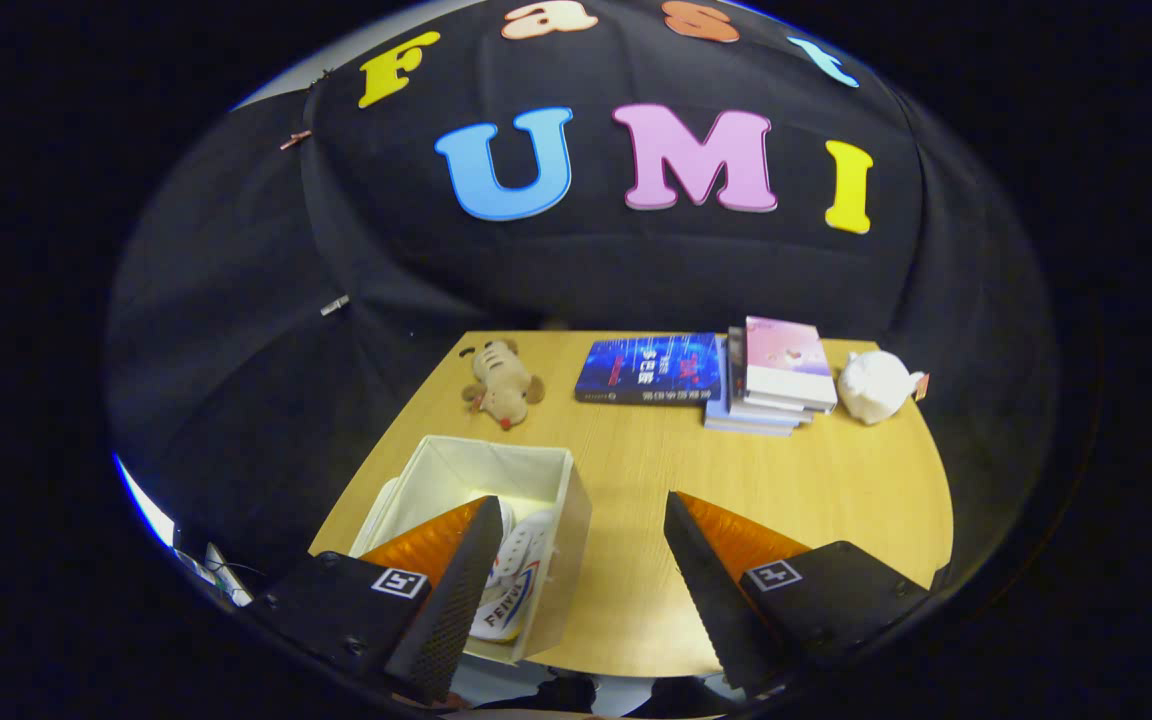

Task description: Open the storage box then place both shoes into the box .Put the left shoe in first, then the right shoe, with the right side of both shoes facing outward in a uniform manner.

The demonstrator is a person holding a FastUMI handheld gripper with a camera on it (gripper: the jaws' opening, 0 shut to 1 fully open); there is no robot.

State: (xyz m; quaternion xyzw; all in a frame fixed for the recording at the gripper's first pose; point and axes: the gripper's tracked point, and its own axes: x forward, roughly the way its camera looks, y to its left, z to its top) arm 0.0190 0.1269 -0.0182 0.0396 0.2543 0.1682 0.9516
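Note:
The cream storage box (pixel 546 475) stands open on the wooden table (pixel 786 500), near its front left corner. White shoes (pixel 521 570) with coloured trim lie inside it, partly hidden behind my left finger. My gripper (pixel 581 515) hangs above the table's front edge, open, with nothing between its fingers. The left finger (pixel 456 590) overlaps the box; the right finger (pixel 711 590) sits over bare table to the box's right.
At the far side of the table lie a tan plush dog (pixel 501 385), a dark blue book (pixel 648 370), a stack of books (pixel 776 378) and a white plush toy (pixel 876 385). Bare wood stretches between the box and these.

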